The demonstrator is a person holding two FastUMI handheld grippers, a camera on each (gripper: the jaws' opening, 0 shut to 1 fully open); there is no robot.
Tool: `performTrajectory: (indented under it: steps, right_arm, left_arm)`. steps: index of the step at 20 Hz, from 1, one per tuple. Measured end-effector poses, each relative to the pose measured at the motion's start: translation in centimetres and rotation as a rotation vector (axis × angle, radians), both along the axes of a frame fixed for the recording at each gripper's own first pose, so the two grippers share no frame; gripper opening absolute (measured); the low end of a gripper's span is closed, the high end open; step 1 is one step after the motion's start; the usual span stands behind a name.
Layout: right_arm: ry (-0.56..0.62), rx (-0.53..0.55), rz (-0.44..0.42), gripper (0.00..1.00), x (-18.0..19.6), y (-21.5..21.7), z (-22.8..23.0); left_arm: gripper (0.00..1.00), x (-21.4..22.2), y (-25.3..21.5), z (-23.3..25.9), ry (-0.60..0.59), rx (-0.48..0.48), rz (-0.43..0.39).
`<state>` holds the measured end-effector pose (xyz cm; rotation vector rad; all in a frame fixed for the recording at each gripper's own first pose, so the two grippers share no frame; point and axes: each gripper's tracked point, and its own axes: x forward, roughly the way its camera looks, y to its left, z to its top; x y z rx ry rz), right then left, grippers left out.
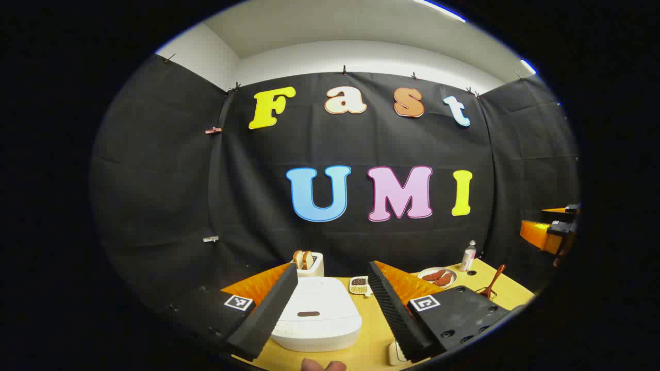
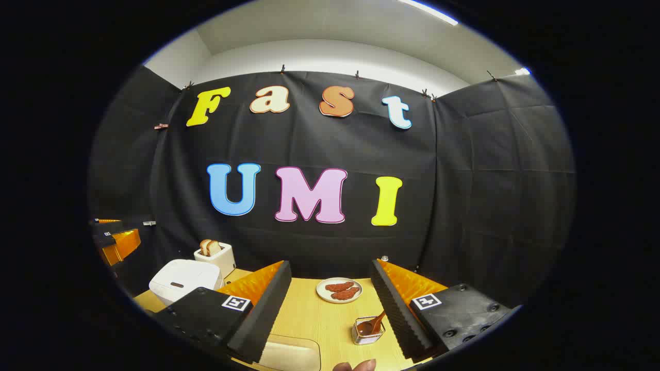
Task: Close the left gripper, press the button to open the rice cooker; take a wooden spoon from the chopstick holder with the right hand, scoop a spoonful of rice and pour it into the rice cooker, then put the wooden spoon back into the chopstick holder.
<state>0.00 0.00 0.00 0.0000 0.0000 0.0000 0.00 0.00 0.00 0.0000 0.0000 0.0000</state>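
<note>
in the left gripper view the left gripper (image 1: 332, 304) hangs at lower centre, fingers wide apart, above the closed white rounded rice cooker (image 1: 317, 314) on the pale wooden table (image 1: 371, 345). the brown wooden spoon (image 1: 492, 283) stands at lower right. in the right gripper view the right gripper (image 2: 330, 306) also has its fingers apart, and the spoon sits in the small metal wire chopstick holder (image 2: 368, 331) at lower centre, just left of the right-hand finger. the cooker lies at lower left there.

Ahead of my tools the wooden bench (image 2: 319, 319) is carrying a closed rice cooker (image 1: 317, 314), a toaster (image 1: 312, 264), a plate (image 2: 339, 290), a small dish (image 1: 359, 285), a bottle (image 1: 468, 256) and the chopstick holder (image 2: 367, 331) holding a wooden spoon (image 2: 372, 324).
</note>
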Motion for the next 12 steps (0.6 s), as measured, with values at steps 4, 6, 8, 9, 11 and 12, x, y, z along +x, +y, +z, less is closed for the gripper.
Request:
performTrajectory:
  steps: [4,6,8,9,11,12]
  right_arm:
    - [-0.002,-0.012,-0.002,0.98,-0.09,0.06,-0.07]
    - [-0.001,-0.015,-0.004,0.98,-0.17,0.0,-0.19]
    - [-0.003,-0.017,-0.007,0.98,-0.13,0.06,-0.14]
    - [-0.005,-0.018,-0.007,0.98,-0.12,0.09,-0.13]
    - [-0.008,-0.017,-0.007,0.98,-0.05,0.14,-0.01]
    - [-0.007,-0.017,-0.007,0.98,-0.05,0.22,-0.01]
  left_arm:
    - [0.95,0.25,-0.08,-0.29,0.002,0.005,-0.001]
    - [0.95,0.26,0.09,-0.22,0.003,0.007,0.0]
    - [0.95,0.42,0.08,-0.32,0.005,0.009,-0.001]
    - [0.95,0.46,0.12,-0.49,0.005,0.011,0.0]
    - [0.95,0.43,0.32,-0.47,0.003,0.012,0.002]
    - [0.94,0.47,0.43,-0.44,0.003,0.011,0.003]
